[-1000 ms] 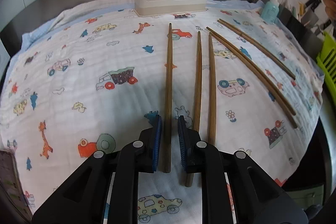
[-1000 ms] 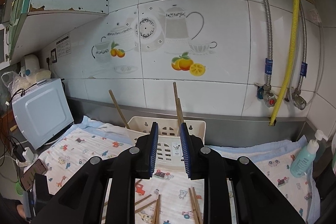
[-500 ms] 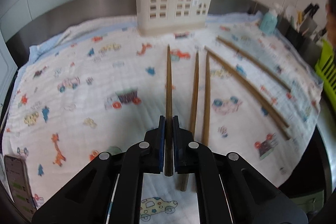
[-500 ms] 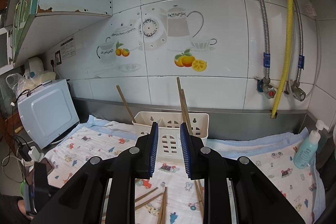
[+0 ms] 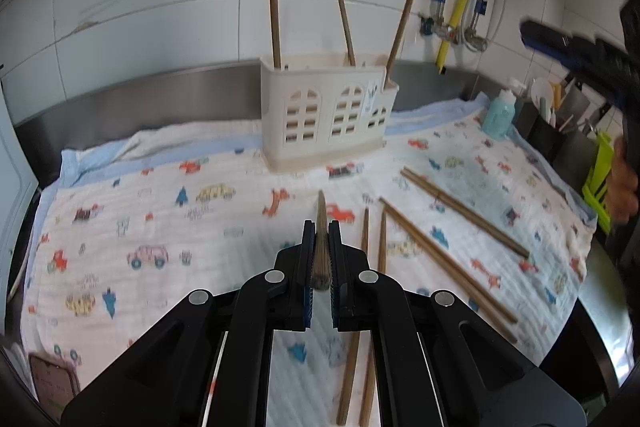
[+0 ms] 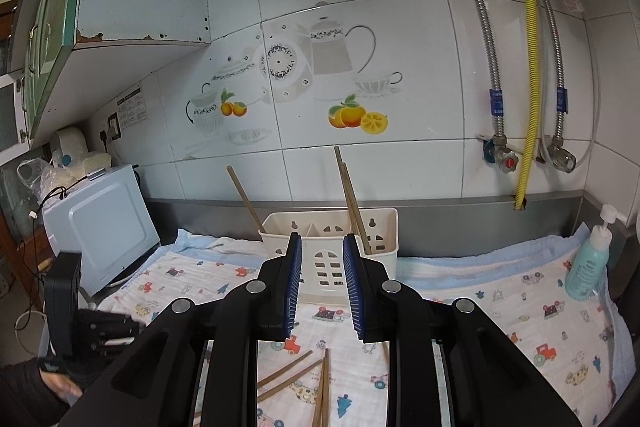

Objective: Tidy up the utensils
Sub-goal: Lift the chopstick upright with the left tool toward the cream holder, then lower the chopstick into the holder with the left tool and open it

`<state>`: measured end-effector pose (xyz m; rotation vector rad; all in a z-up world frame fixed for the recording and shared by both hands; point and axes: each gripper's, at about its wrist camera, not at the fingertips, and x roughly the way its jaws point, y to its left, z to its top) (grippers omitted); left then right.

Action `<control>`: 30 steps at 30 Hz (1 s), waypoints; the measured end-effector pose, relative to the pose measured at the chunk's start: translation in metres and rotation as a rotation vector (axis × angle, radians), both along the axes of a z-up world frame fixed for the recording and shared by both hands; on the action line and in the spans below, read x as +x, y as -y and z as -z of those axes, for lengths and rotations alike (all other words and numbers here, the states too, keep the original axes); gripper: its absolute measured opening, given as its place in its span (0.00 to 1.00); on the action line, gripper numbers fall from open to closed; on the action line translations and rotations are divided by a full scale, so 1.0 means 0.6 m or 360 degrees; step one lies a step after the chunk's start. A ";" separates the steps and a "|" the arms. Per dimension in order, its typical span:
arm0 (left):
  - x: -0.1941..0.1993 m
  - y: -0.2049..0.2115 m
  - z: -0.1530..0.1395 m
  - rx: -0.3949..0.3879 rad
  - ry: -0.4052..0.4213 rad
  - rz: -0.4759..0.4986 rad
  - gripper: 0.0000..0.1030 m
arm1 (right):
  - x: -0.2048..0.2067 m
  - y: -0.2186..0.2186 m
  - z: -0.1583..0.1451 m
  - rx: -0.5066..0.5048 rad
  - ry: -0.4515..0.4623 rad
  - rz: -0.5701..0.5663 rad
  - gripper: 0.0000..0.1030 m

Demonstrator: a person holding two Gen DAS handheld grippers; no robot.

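My left gripper (image 5: 320, 229) is shut on a brown wooden chopstick (image 5: 321, 215), held off the cloth and pointing toward the cream utensil holder (image 5: 328, 115). Three chopsticks stand in that holder. Several more chopsticks (image 5: 460, 213) lie loose on the printed cloth (image 5: 160, 211) to the right of my left gripper. My right gripper (image 6: 320, 281) hovers open with nothing between its blue pads, facing the holder (image 6: 376, 247) from above the cloth. It also shows in the left wrist view as the right gripper (image 5: 576, 51) at the upper right, with a hand below it.
A teal soap bottle (image 6: 588, 267) stands at the right end of the counter by the steel backsplash. A white appliance (image 6: 100, 223) sits at the left end. A phone (image 5: 52, 379) lies at the cloth's near left corner. A green rack (image 5: 600, 179) stands at the right edge.
My left gripper shut on the leftmost chopstick and lifted it off the cloth, tilting up toward the holder. My right gripper shifted slightly and stayed open.
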<state>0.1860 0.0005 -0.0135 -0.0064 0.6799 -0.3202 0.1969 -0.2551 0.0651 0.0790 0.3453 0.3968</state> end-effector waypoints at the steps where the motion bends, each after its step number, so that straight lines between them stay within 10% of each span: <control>1: 0.005 0.000 -0.007 -0.0010 0.0014 -0.0002 0.05 | -0.002 0.001 0.002 0.0003 -0.0002 0.0004 0.21; 30: 0.204 0.080 -0.312 0.0056 0.0608 -0.0093 0.05 | -0.043 0.056 0.077 -0.0014 -0.0120 0.0143 0.22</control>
